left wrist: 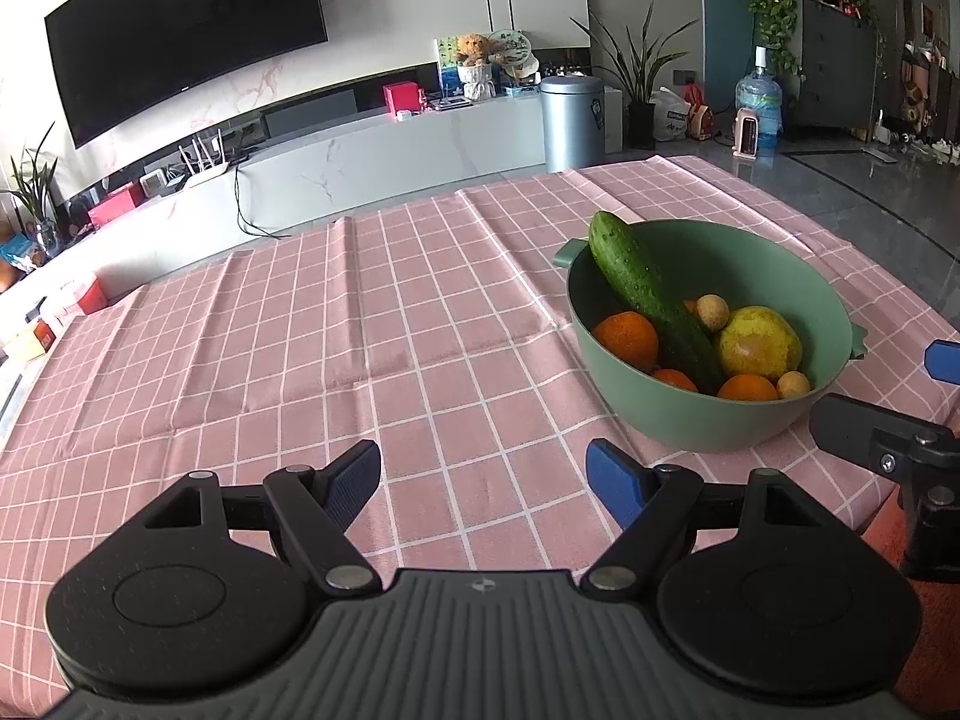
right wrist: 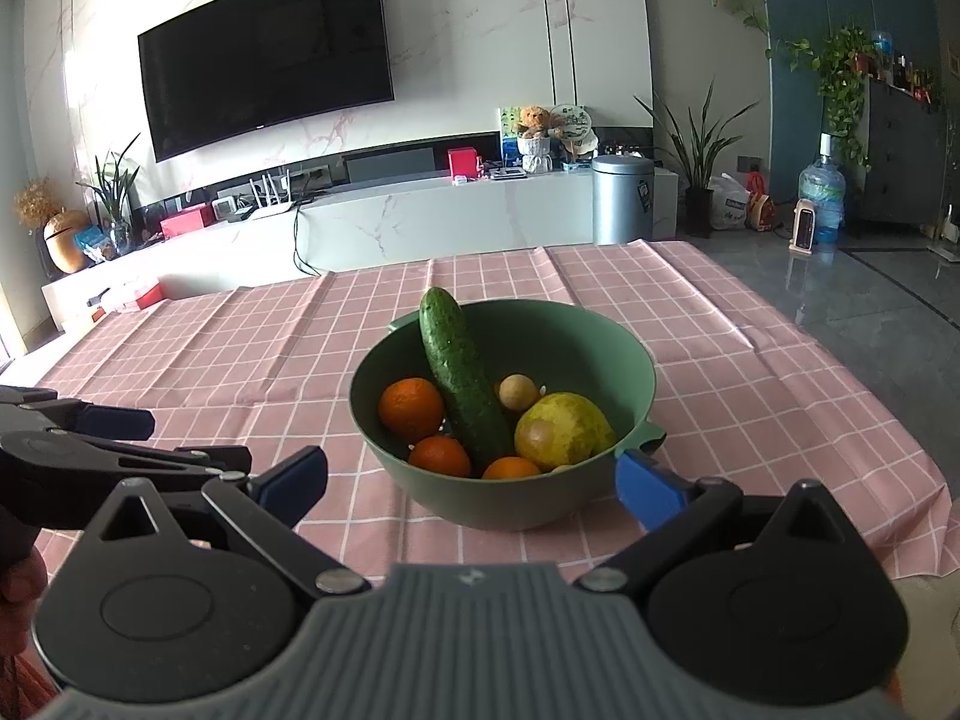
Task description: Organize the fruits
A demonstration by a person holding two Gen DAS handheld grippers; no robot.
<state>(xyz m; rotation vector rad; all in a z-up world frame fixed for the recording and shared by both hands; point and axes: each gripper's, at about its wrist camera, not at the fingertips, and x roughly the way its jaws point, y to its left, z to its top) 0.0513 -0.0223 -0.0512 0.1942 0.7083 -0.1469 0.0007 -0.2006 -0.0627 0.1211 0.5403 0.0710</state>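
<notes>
While my right claw (right wrist: pixel 471 483) hangs wide and empty, the bowl (right wrist: pixel 624 354) sits dead ahead, just beyond its tips; the left claw (left wrist: pixel 483 483), also wide w/ nothing in it, has the bowl off to its right, so right is nearer. Cuke (right wrist: pixel 462 384) leans on the far-left rim, long axis running away from me and slightly left, low end buried among oranges (right wrist: pixel 411 408) and the pear (right wrist: pixel 564 429). I'd guess a cross-axis pinch from the right works best.
</notes>
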